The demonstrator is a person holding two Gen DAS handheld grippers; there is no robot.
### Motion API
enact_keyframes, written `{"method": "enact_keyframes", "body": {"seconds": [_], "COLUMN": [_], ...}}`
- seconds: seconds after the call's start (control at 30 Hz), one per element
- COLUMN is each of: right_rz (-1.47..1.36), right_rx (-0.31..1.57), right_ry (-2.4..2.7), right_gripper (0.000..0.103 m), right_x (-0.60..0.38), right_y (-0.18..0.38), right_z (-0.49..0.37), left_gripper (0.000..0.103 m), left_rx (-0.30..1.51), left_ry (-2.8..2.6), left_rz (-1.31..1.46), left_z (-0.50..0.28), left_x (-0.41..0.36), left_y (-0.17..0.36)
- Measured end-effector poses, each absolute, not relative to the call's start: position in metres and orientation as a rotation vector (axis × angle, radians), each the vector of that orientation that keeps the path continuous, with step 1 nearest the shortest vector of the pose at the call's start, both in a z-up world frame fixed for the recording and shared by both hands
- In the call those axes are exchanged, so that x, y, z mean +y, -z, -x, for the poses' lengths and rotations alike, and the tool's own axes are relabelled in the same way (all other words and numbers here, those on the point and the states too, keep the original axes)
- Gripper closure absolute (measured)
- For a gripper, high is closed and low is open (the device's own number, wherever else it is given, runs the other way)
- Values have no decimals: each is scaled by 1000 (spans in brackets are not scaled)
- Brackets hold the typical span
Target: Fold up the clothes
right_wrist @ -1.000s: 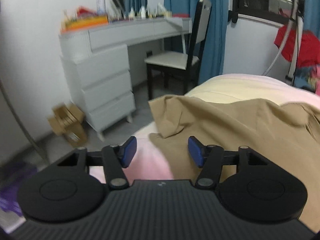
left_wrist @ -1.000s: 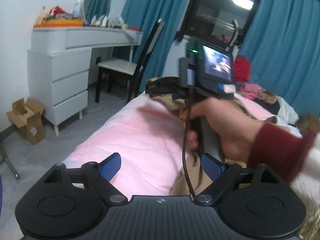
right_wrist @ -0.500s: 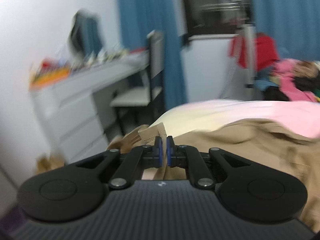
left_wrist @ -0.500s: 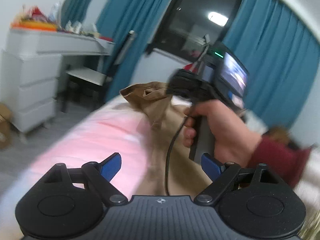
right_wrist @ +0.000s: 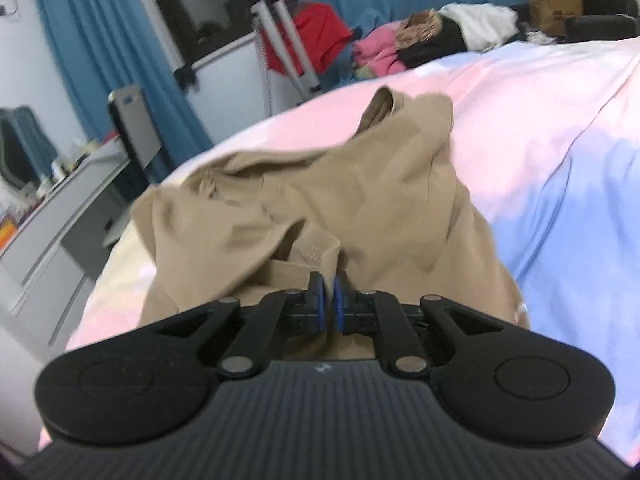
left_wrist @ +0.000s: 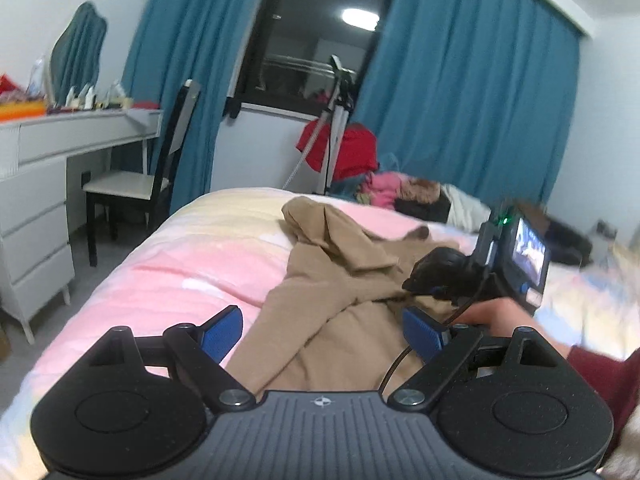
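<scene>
Tan garment (right_wrist: 360, 200) crumpled across the pink bedspread (left_wrist: 180, 264), one fold of its edge pinched between the near-closed blue pads of the right gripper (right_wrist: 329, 300) and drawn up off the bed. Left gripper (left_wrist: 322, 330) spread wide above the garment's near end, nothing between its pads; right hand (left_wrist: 496, 316) on its handle partly cut off behind that gripper's body. Beyond the bed, a blurred heap of clothes (left_wrist: 396, 192), its pieces hard to tell apart, with a white dresser (left_wrist: 36, 200) and chair (left_wrist: 132, 184) beside teal curtains (left_wrist: 460, 100).
</scene>
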State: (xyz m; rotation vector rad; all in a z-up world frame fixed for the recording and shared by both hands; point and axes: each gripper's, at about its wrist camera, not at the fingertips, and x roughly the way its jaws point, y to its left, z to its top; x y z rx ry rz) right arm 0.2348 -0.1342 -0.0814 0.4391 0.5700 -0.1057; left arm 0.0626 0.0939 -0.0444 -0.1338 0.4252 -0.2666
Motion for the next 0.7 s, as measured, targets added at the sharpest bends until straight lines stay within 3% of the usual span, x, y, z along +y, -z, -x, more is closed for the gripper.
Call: {"method": "enact_keyframes", "body": {"seconds": [0.1, 0.13, 0.17, 0.2, 0.23, 0.37, 0.5, 0.57, 0.63, 0.7], "right_rz": [-409, -385, -355, -327, -297, -140, 19, 114, 187, 181], "right_rx": [561, 553, 536, 514, 489, 403, 469, 543, 590, 571], "right_ry": [50, 37, 24, 7, -9, -90, -198, -181, -118, -104], "right_gripper": [90, 81, 72, 47, 31, 31, 38, 53, 81, 89], "right_x": [-135, -134, -131, -127, -123, -99, -64, -52, -49, -56], "right_y": [78, 75, 72, 69, 65, 52, 57, 64, 69, 63], "right_z": [-228, -225, -221, -217, -214, -214, -246, -268, -287, -295], "left_gripper": [14, 14, 14, 14, 14, 14, 14, 14, 14, 14], "left_rx": [438, 444, 449, 452, 454, 467, 496, 504, 502, 502], "left_ry": [262, 260, 259, 257, 257, 228, 205, 196, 184, 189], "left_rz": [111, 108, 107, 107, 108, 110, 200, 248, 230, 212], "left_z": [-71, -74, -77, -78, -81, -89, -98, -100, -99, -97], "left_x": [90, 91, 91, 91, 92, 92, 104, 111, 111, 109], "left_y": [51, 53, 54, 56, 57, 61, 63, 63, 62, 61]}}
